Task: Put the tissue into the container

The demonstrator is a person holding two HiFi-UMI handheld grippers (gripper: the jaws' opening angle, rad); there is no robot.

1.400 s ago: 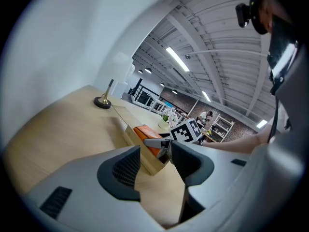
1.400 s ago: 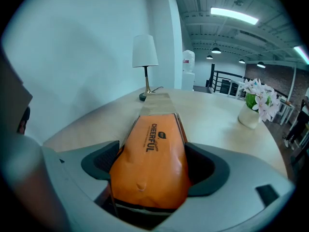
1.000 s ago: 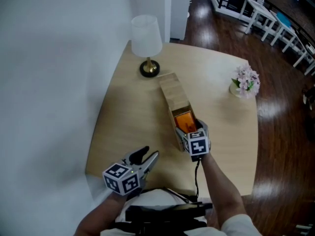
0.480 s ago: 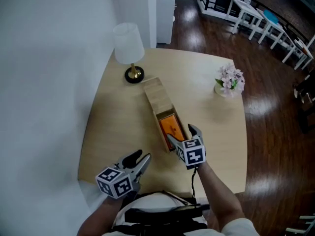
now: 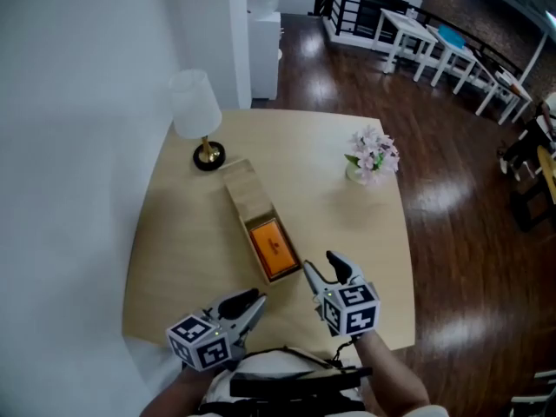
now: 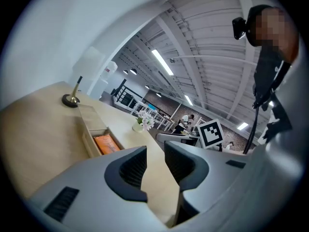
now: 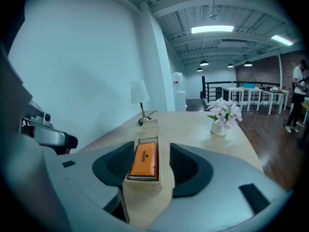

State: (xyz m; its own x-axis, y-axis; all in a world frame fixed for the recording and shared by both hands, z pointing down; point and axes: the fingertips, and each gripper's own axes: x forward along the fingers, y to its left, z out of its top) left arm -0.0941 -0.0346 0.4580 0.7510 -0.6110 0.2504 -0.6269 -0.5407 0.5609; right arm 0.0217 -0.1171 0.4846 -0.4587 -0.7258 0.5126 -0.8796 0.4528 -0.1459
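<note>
Tissue (image 5: 271, 247) (orange pack) lies in the open near end of the container (image 5: 242, 185), just far-left of the right gripper (image 5: 320, 266); its fingers are closing with a gap and nothing between them, same for the left gripper (image 5: 258, 301) at the near edge of the surface (image 5: 356, 224). Right gripper view lines the pack up beyond its finger gap; left gripper view has it off to the left. Bare surface right of the container, lamp (image 5: 195, 115) at its far end, flowers (image 5: 372, 155) far right.
</note>
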